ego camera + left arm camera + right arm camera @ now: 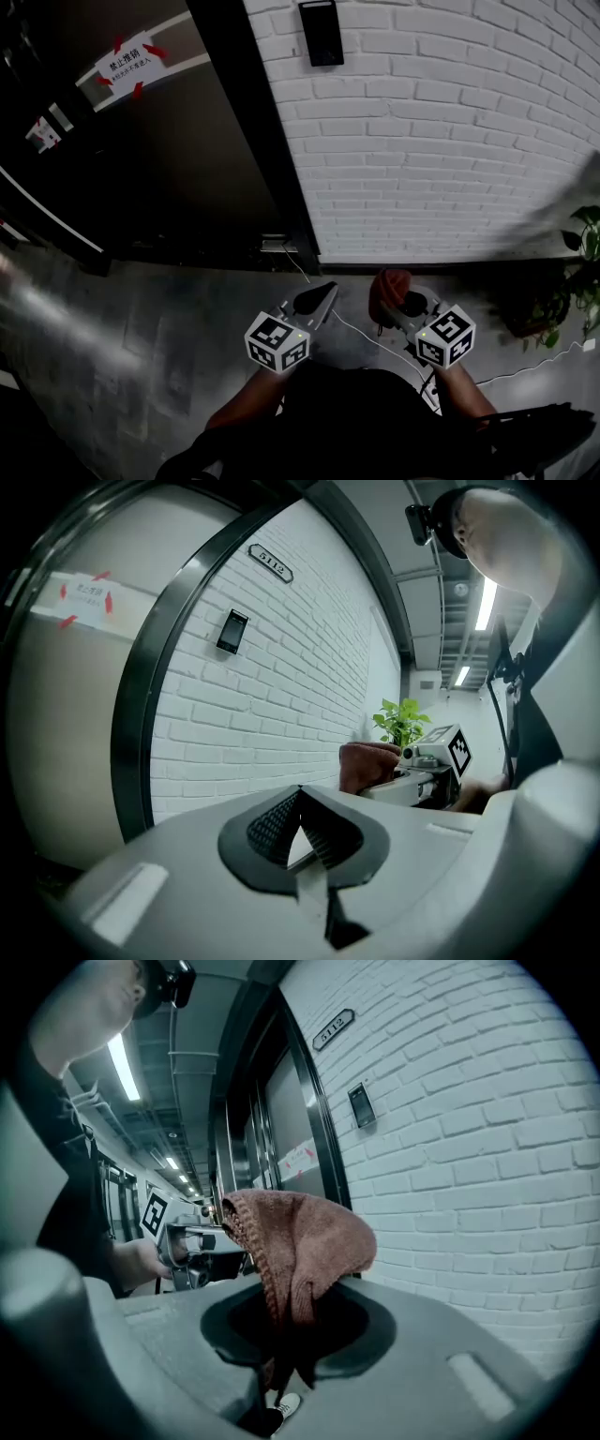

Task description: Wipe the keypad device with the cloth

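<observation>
1. Your right gripper (292,1326) is clenched on the reddish-brown cloth (305,1237). The cloth bunches up above the jaws and droops toward the right of the right gripper view.
2. In the head view this gripper sits low and right of centre, with the cloth at its tip.
3. Your left gripper (300,794) has its jaws closed tip to tip, with nothing between them. In the head view it lies just left of the right gripper, not touching it.
4. The keypad device (321,32) is mounted on the white brick wall (450,141) at the top middle of the head view, well apart from both grippers and the cloth.
5. A dark door frame (253,122) runs just left of the keypad device.
6. A taped notice (129,64) sits on the door in the upper left, and a plant (579,272) stands at the right edge.
</observation>
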### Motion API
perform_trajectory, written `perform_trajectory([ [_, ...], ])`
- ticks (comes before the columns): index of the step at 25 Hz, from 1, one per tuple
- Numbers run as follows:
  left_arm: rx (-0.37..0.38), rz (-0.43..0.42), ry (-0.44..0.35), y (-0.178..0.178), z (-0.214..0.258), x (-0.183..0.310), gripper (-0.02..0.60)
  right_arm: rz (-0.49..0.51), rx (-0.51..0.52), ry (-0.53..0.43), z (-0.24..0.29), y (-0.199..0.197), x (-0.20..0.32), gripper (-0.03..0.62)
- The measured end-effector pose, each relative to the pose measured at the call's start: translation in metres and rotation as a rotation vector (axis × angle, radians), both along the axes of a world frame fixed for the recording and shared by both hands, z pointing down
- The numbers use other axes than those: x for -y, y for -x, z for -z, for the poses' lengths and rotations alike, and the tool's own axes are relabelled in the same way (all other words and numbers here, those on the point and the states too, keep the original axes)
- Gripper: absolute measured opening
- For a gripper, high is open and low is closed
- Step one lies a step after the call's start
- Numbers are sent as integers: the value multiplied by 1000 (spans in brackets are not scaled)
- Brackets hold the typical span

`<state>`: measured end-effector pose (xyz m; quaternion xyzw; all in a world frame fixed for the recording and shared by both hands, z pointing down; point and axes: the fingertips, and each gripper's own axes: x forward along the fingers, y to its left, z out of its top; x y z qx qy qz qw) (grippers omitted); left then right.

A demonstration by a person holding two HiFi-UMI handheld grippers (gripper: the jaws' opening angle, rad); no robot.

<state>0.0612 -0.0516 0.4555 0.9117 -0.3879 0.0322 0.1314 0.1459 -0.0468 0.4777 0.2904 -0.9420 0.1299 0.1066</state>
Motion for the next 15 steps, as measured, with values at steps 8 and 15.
perform_trajectory([
  [8,7,-71,-19,55,4,53,17,-79,6,-25,8,54,52,68],
  [15,26,-171,-41,100,9,105,17,-184,24,-45,13,101,99,69],
])
